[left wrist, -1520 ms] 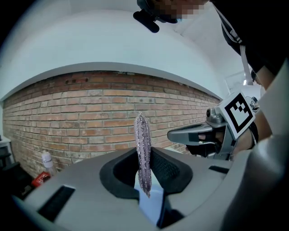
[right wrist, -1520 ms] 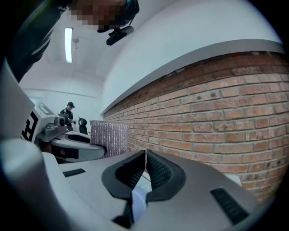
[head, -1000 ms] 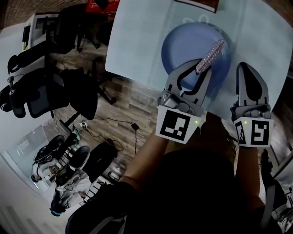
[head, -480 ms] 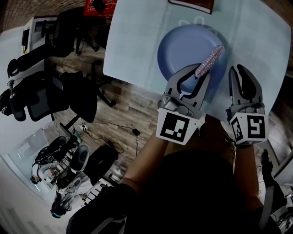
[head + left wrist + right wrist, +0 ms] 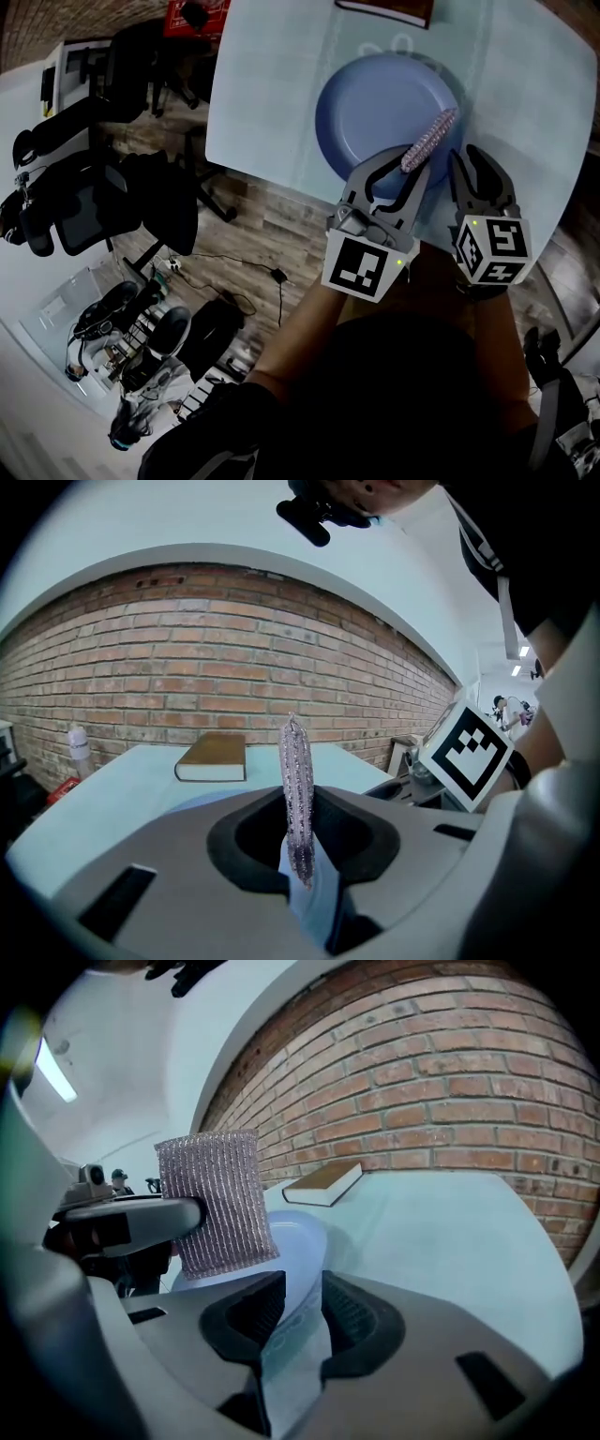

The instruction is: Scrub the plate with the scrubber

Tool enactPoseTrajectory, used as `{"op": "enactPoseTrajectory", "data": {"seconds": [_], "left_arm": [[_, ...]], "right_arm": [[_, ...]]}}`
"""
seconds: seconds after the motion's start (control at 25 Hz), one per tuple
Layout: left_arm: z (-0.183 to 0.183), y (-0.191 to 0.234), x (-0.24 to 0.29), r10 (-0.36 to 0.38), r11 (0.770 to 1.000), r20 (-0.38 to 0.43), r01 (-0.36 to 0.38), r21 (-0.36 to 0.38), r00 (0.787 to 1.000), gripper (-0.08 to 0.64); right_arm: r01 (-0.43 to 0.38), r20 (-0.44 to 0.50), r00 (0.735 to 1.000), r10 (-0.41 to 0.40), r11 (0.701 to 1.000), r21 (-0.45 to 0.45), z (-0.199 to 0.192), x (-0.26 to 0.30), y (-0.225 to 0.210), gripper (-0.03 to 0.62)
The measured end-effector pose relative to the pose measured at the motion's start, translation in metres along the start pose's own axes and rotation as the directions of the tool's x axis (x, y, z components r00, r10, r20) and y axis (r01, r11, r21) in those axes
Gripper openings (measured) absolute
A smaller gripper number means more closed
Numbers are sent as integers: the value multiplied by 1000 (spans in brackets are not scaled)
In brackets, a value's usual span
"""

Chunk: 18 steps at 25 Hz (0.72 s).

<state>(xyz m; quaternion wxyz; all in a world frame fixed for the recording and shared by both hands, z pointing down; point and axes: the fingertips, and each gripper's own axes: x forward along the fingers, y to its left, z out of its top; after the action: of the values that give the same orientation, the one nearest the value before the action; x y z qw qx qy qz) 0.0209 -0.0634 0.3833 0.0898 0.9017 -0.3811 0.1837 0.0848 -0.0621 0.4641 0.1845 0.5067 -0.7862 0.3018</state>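
Head view: blue round plate (image 5: 375, 108) lies flat on pale blue tabletop (image 5: 267, 103), its near-right rim just ahead of both grippers. The left gripper (image 5: 407, 167) is clamped tight on one end of the silvery-mauve knitted mesh scrubber pad (image 5: 431, 136).

Key relation: the pad's long axis runs diagonally, from the left gripper's tips out toward the plate's far-right rim, over the near-right part of the plate. From above it reads as a thin strip. The left gripper view also shows it edge-on, while the right gripper view sees its broad ribbed face. So the pad stands on edge, broad face turned to the right gripper and not down at the plate. Pad-to-plate contact: cannot tell.

Most of the plate's bare surface lies to the far left of the pad. Judgement: scrubbing calls for rolling the face down, then sweeping left and away.

The right gripper (image 5: 466, 155) sits at the plate's near-right rim, just beside the pad. Its jaws are drawn to a narrow gap and the rim runs into it. Whether the pads actually press the rim is not determinable.

A brown hardback book (image 5: 386, 11) lies at the far table edge, well apart from the plate.
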Motion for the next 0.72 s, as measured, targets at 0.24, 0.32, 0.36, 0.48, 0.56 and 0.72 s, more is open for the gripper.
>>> {"op": "enactPoseTrajectory", "data": {"seconds": [0.24,0.32,0.36,0.48,0.56,0.72], "left_arm": [[-8,-3,6,-15,999,-22,14,-39,1000,80],[-6,-3,10,-20,998,-27,18,-52,999,80],[-5,-3,11,-22,998,-27,20,-60,999,80],[-9,-4,18,-32,996,-29,29,-82,999,80],[-13,-5,22,-43,995,-40,39,-96,998,80],[-22,-7,29,-58,989,-75,46,-144,995,80]], "right_arm": [[-6,-62,998,8,1000,27,-7,12,-1,130],[-11,-66,998,14,999,38,-2,12,-2,129],[-12,-65,998,15,999,41,0,12,-2,128],[-19,-59,998,22,999,51,2,12,-2,121],[-21,-60,998,24,998,53,3,13,-2,116],[-16,-60,998,18,999,48,7,18,-2,105]]}}
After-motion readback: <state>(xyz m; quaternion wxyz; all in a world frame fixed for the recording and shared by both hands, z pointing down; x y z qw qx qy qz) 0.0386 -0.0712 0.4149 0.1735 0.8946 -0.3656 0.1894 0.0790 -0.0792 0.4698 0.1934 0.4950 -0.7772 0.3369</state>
